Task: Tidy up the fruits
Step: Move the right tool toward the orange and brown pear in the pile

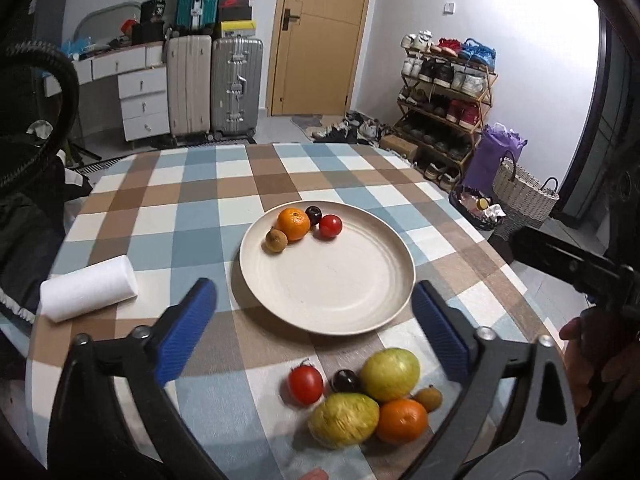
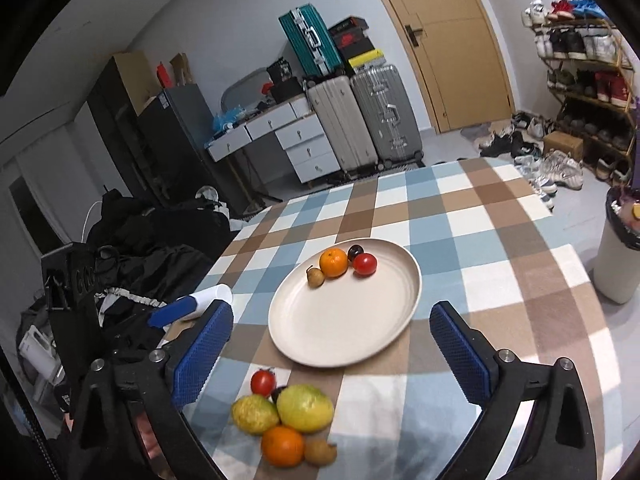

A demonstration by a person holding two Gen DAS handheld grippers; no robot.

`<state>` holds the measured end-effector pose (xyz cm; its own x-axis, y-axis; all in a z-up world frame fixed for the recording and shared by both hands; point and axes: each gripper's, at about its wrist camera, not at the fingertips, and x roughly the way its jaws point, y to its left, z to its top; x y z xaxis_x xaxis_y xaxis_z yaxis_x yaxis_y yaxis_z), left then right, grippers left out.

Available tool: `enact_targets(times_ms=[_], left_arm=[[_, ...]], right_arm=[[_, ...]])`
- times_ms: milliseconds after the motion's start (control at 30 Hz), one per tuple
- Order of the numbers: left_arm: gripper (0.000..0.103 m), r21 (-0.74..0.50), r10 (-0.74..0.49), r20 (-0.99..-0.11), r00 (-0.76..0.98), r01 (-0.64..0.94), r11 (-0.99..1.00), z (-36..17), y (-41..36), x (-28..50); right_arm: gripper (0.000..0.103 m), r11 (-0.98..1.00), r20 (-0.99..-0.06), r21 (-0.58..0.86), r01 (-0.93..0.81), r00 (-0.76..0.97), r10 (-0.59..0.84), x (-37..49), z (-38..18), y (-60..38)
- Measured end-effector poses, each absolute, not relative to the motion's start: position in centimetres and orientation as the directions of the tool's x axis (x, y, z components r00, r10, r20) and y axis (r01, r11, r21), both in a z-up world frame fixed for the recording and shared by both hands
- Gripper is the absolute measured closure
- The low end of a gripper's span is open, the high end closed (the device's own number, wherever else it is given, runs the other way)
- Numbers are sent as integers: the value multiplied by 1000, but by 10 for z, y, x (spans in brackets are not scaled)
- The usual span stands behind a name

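- The round cream plate (image 1: 328, 304) sits mid-counter on the blue, brown and white checked cloth (image 1: 200, 208); at its far rim lie four fruits: an orange mandarin (image 1: 294, 224), a red tomato (image 1: 330, 226), a dark plum (image 1: 313, 215) and a small brown fruit (image 1: 276, 242).
- Six fruits wait on the cloth at the near edge: two yellow-green guavas (image 1: 390, 374), an orange (image 1: 402, 420), a tomato (image 1: 305, 384), a plum and a brown fruit.
- Left gripper (image 1: 316, 320) and right gripper (image 2: 332, 344) hover with jaws spread wide, holding nothing.
- Judged: under halfway done.
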<state>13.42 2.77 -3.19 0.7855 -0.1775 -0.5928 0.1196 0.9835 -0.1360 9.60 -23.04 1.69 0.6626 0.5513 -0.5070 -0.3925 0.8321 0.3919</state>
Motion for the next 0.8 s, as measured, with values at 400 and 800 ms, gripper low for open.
enact_targets(times_ms=[400,800], left_arm=[[1,-155,-143,-629,765,56,986,-48,35,79],[1,-218,-181,-674,716,41,975,-79,54,70]], right_arm=[[0,849,-552,338,-406,646,528,39,-21,-240],[0,845,-640,332,-419,558,528,33,-61,-227]])
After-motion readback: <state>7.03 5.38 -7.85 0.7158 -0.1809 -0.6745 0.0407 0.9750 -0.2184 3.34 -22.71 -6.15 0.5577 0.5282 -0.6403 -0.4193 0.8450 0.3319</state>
